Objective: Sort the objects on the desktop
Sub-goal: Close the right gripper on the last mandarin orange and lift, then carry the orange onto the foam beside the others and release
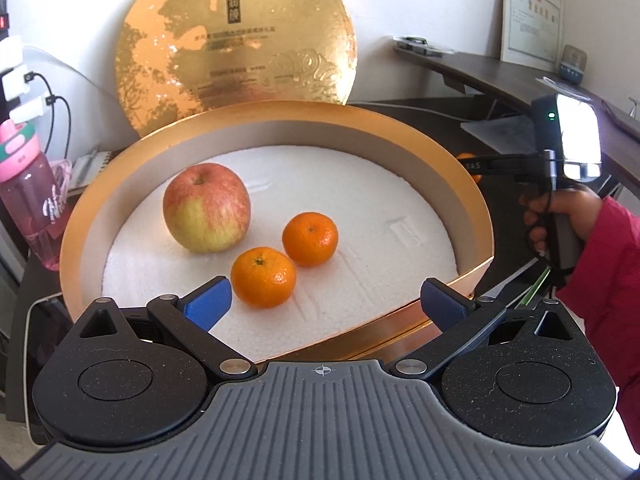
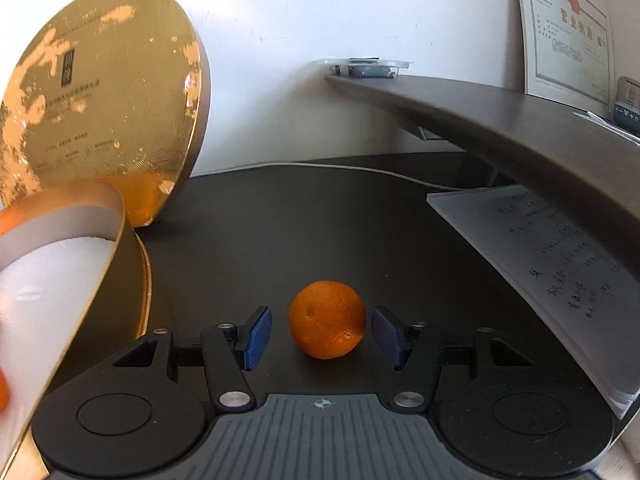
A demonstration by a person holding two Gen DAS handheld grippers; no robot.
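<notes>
A round gold box [image 1: 472,204] with a white foam floor holds a red-green apple [image 1: 206,207] and two mandarins [image 1: 263,277] [image 1: 310,238]. My left gripper [image 1: 326,302] hovers open over the box's near rim, the closer mandarin just right of its left finger. In the right wrist view a third mandarin [image 2: 327,319] lies on the dark desk [image 2: 320,232], between the blue pads of my right gripper [image 2: 322,338], which is open with small gaps on both sides. The box wall [image 2: 80,264] is at the left there. A hand in a red sleeve holds the right gripper body [image 1: 560,168].
The gold lid [image 1: 236,44] leans upright against the wall behind the box. A pink bottle [image 1: 32,196] and charging cables stand at the left. A stack of papers [image 2: 552,264] lies to the right under a dark raised shelf [image 2: 500,128] carrying a framed certificate [image 2: 568,36].
</notes>
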